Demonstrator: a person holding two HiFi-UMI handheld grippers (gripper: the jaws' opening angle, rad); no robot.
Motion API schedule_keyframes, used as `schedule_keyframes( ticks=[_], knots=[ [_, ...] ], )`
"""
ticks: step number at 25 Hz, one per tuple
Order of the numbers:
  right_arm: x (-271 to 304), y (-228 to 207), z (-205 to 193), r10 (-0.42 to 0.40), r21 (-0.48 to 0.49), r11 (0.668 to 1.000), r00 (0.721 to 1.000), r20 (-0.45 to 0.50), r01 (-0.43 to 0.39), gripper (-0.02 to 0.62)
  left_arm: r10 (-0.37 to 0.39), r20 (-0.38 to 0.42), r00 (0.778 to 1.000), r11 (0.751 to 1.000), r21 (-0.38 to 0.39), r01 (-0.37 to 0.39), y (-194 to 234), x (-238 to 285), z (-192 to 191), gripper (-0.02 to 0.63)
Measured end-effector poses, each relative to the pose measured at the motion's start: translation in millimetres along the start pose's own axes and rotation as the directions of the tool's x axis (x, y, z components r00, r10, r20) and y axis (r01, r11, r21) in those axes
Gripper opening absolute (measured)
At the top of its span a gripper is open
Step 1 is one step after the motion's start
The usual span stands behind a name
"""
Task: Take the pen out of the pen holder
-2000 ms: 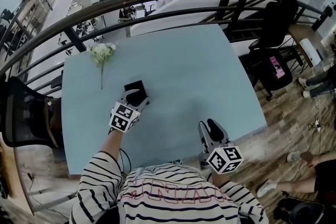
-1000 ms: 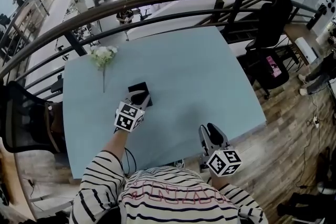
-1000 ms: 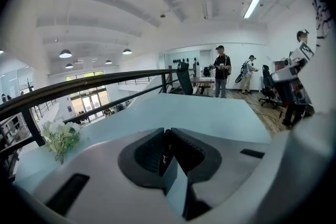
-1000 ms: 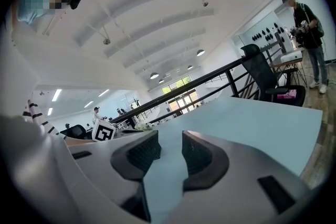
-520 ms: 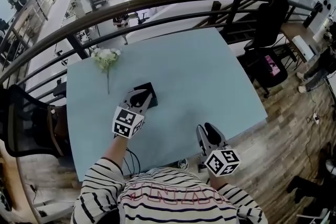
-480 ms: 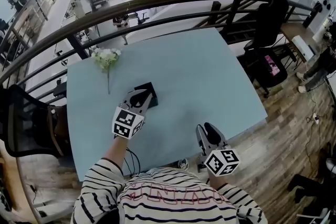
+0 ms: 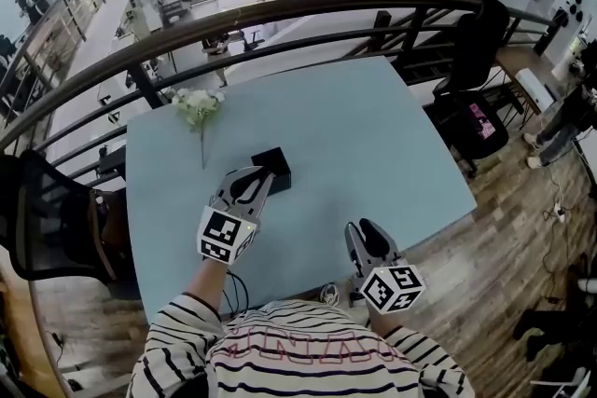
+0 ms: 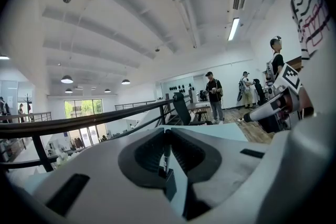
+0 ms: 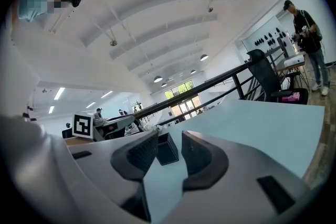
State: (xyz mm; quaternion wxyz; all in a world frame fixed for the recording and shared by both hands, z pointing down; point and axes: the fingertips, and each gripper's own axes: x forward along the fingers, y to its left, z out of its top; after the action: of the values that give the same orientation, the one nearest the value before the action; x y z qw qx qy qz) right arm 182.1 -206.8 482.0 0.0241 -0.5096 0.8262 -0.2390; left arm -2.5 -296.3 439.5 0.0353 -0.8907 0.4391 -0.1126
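In the left gripper view my left gripper [image 8: 167, 136] is shut on a thin dark pen [image 8: 166, 156], which stands upright between the pads. Just below the pen shows the black square pen holder [image 8: 169, 184]. The head view puts the left gripper [image 7: 254, 184] lifted over the near edge of the pen holder [image 7: 272, 171] on the pale blue table [image 7: 373, 135]. My right gripper [image 7: 366, 238] hovers near the table's front edge with nothing in it. Its jaws stand open in the right gripper view [image 9: 169, 139], framing the pen holder [image 9: 168, 150] farther off.
A white flower sprig [image 7: 199, 107] lies at the table's far left. A dark railing [image 7: 280, 9] curves behind the table. Black chairs stand at the left [image 7: 47, 219] and at the far right [image 7: 476, 42]. People stand in the background [image 8: 214, 89].
My left gripper has risen from the pen holder and drawn back toward me, with the pen in its jaws. The right gripper has shifted slightly along the front edge.
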Motion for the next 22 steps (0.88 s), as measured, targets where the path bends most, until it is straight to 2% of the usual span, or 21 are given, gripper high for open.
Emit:
schedule_keyframes(
  ticks=[9, 22],
  knots=[
    [9, 36, -15, 0.009, -0.046, 0.999, 1.000, -0.025, -0.010, 0.141, 0.051, 0.025, 0.998, 0.998, -0.050, -0.049, 2, -57, -6, 0.057],
    [24, 71, -36, -0.005, -0.100, 0.995, 0.999, -0.040, 0.001, 0.071, 0.095, -0.005, 0.995, 0.990, -0.106, -0.095, 12, -120, -34, 0.057]
  ],
)
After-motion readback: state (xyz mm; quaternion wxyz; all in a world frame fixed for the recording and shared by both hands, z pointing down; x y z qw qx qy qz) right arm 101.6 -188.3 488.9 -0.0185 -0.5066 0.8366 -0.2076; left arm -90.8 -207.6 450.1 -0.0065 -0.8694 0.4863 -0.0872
